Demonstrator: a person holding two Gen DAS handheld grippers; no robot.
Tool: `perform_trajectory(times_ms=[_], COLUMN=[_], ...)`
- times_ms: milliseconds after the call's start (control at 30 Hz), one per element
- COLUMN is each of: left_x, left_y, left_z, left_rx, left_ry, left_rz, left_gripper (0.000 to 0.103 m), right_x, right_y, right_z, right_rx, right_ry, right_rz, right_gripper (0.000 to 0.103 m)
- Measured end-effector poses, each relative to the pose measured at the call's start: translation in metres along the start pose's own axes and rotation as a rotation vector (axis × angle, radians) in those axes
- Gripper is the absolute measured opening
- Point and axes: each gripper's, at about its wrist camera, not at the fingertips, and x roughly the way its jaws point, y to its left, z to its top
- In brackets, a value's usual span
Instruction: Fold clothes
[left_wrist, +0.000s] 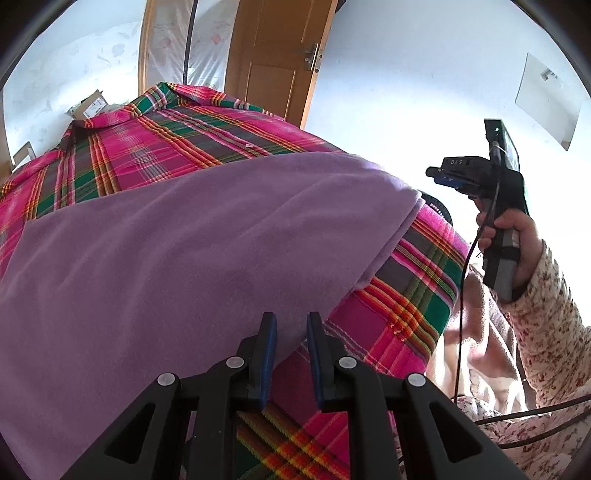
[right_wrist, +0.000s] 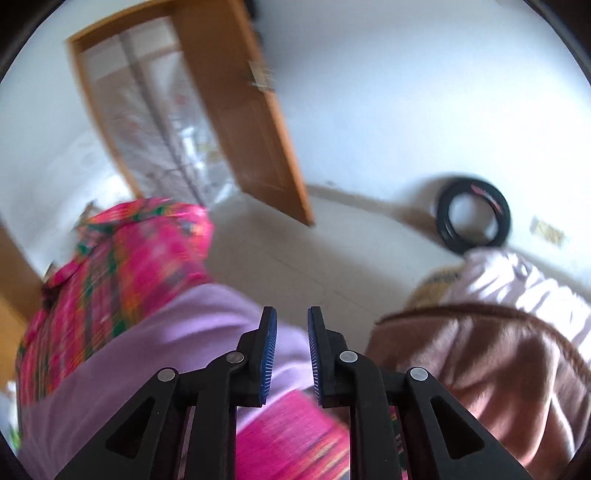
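At the bottom centre of the left wrist view, the left hand-held gripper (left_wrist: 291, 345) has black angular linkages, round silver pivot pins and two fingers faced with ribbed blue pads (left_wrist: 271, 354). The right hand-held gripper (right_wrist: 291, 345) is built the same. At the right of the left view, a hand (left_wrist: 517, 240) emerges from a cream sleeve (left_wrist: 550, 325) with small red flowers; a thin black cable (left_wrist: 463, 295) hangs beside it.

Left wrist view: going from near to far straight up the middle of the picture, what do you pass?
left gripper, jaws apart and holding nothing → purple cloth spread flat → pink plaid sheet under it → wooden door
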Motion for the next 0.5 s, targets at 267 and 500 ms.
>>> perform_trajectory(times_ms=[267, 500], left_x=[-0.014, -0.027], left_y=[0.016, 0.033], left_z=[-0.014, -0.028], left_rx=[-0.045, -0.090], left_ry=[-0.015, -0.031], left_rz=[0.011, 0.018], left_gripper=[0.016, 0.016], right_x=[-0.011, -0.014], right_y=[0.094, 0.108], right_z=[-0.049, -0.084], right_rx=[-0.359, -0.437], right_ry=[0.047, 0.155], right_rz=[0.288, 0.329], right_gripper=[0.019, 0.019])
